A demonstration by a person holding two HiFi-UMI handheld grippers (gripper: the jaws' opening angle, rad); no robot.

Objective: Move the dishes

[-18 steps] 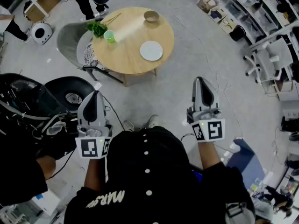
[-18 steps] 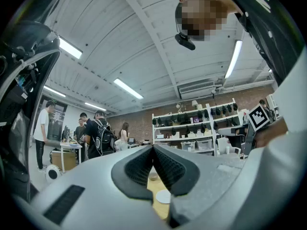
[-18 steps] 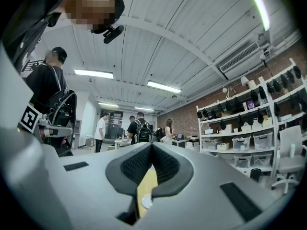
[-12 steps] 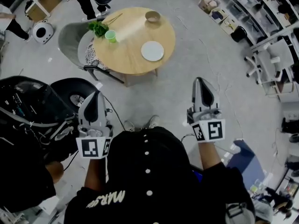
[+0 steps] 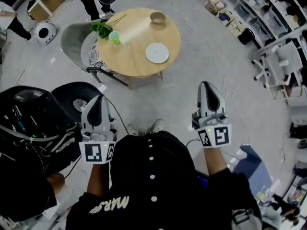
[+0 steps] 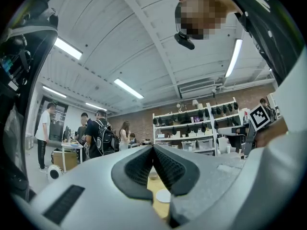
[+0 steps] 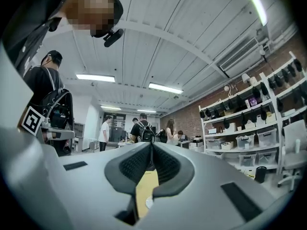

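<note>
Both claws are pressed together and empty; left gripper [image 5: 99, 99] and right gripper [image 5: 207, 86] point roughly level; the dishes sit well ahead at twelve o'clock on the round wooden table [image 5: 129, 56]: white plate [image 5: 157, 52] at its four o'clock, bowl [image 5: 157, 17] at one, green cup [image 5: 114, 37] at ten; likely best: step close, part the jaws early, take the plate by its near rim

A white plate [image 5: 157, 52], a tan bowl [image 5: 157, 17] and a green cup [image 5: 114, 37] stand apart on the round table [image 5: 129, 56].
</note>
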